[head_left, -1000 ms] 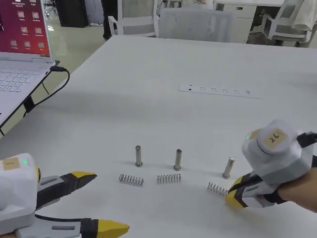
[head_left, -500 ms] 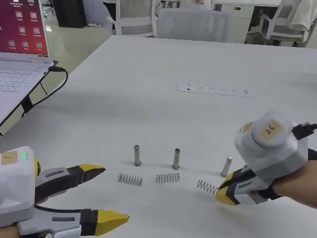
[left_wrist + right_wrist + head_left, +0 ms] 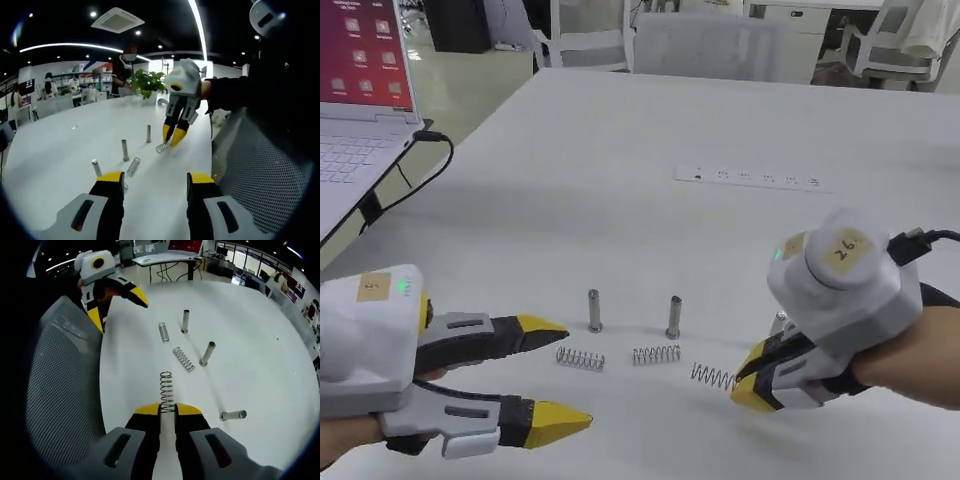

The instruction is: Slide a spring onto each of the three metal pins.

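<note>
White table [image 3: 620,150] spanning the whole scene, with chairs at its far edge. At the far left, open laptop [image 3: 360,110] with a lit red screen and a black cable [image 3: 405,185] trailing from its side. At the near left, left gripper [image 3: 575,373], white-bodied with yellow-tipped black jaws, released: jaws spread wide, nothing between them, pointing right toward the row of parts. At the near right, right gripper [image 3: 745,385], clenched on one end of the third spring [image 3: 712,376]; in the right gripper view, jaws nearly together with the coil [image 3: 167,390] projecting straight ahead from the tips. Impossible to tell whether the free end of this spring touches the table. Farther back, right of centre, a flat white power strip [image 3: 750,180] lying parallel to the pin row. In the middle, standing upright and well apart, left pin [image 3: 594,311] and middle pin [image 3: 673,317]; right pin [image 3: 232,415] just behind the right gripper, largely hidden in the head view. Just in front of the two visible pins, lying flat on the table, left spring [image 3: 580,358] and middle spring [image 3: 656,354], each near the foot of its pin but apart from it. All three pins bare.
</note>
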Available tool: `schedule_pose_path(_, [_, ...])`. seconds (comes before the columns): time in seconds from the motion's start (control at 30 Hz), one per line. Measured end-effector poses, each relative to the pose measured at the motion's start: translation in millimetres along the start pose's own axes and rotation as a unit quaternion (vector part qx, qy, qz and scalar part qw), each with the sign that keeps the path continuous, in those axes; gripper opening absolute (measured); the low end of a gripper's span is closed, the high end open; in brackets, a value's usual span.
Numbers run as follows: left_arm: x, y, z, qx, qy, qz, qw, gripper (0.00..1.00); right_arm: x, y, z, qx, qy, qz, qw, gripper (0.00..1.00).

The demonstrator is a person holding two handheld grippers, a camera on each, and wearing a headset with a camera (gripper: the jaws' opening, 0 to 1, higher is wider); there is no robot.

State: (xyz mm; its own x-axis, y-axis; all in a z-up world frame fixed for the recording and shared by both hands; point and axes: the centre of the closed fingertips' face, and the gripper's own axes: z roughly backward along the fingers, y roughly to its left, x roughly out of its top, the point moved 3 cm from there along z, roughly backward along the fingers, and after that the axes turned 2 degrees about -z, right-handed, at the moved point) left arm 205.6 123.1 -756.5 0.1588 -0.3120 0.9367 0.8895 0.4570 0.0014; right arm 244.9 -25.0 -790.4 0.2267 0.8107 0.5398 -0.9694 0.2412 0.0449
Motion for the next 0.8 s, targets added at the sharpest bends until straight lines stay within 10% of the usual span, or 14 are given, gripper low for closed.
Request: schedule_pose_path(0.8, [10.3,-13.9,-43.5,-0.081,0.015,-0.044,0.9956,0.29,24.9,27.3,-1.6,0.029,0.000,0.075,0.9968,0.08])
